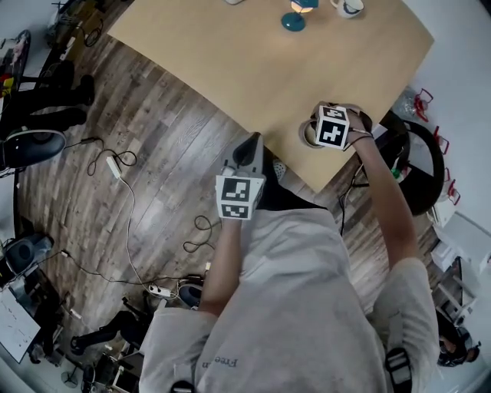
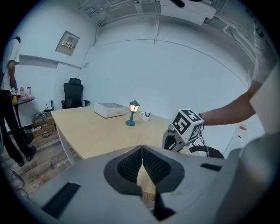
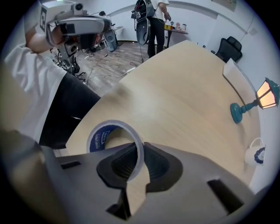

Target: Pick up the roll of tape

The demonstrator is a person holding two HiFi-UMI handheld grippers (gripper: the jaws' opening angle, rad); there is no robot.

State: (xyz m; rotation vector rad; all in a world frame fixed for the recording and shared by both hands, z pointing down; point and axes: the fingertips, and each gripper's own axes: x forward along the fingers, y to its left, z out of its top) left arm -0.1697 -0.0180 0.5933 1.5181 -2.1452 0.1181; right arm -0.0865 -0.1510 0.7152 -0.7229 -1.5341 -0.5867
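Your right gripper (image 3: pixel 139 162) points straight down, jaws clamped across one wall of the roll of tape (image 3: pixel 93 139), which lies flat, hole upward, at the table (image 3: pixel 175 96) corner; your left gripper (image 2: pixel 142 168), closed and empty, hangs farther off

Table (image 1: pixel 253 61): wooden top. Lit lamp (image 1: pixel 295 17) stands at its 12 o'clock edge, mug (image 1: pixel 347 8) at the lamp's 2 o'clock. Power strip (image 1: pixel 113 166) lies on the floor at the table's 8 o'clock.
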